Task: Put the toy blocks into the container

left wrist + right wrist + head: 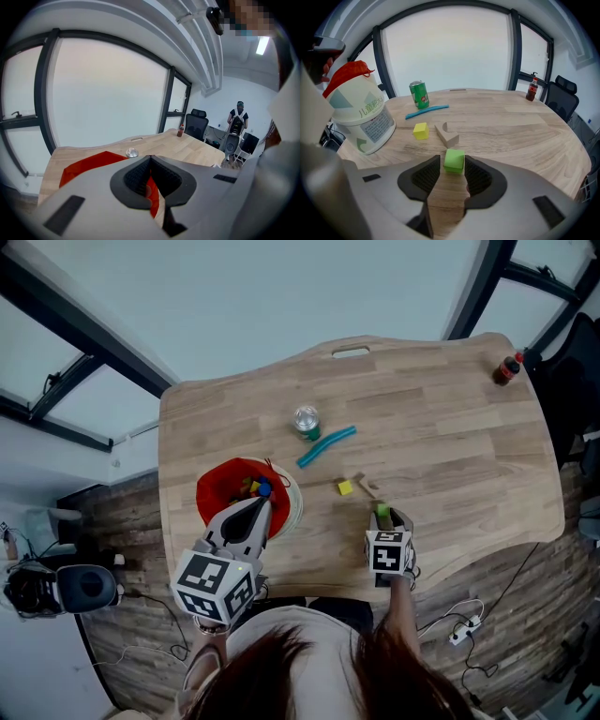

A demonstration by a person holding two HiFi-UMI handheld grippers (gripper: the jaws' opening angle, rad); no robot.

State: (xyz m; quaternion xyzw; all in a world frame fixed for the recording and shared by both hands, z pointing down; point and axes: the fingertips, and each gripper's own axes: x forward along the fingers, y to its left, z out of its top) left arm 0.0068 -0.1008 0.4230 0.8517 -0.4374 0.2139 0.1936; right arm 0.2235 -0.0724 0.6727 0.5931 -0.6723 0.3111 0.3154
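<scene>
The right gripper (452, 164) stands with its jaws apart, tips down at the wooden table (450, 427), and the green block (454, 159) sits on the wood right between them. There is a slight gap on the block's left side, so I judge this a straddle and not yet a grip. The jaws bracket the cube squarely across two flat faces, which looks like the reason for that steep downward tilt: closing from here should pinch it cleanly.

The left gripper (150, 158) has its jaws drawn together at the tips, poised over the red liner (225, 488) of the container (363, 124) – a white tub at the near left of the table. Whether it pinches a fold of the liner I can't tell; it seems placed there to steady the tub or hold its mouth ready. A few coloured blocks (257, 488) already lie inside.

Two more wait just beyond the green one: a yellow block (421, 131) and, beside it on the right, a plain wooden block (447, 134) with a notch. Farther off stand a green can (419, 95) and a blue stick (426, 111) – neither looks like part of the job. The nearest block is being taken first, which keeps the reach short.
</scene>
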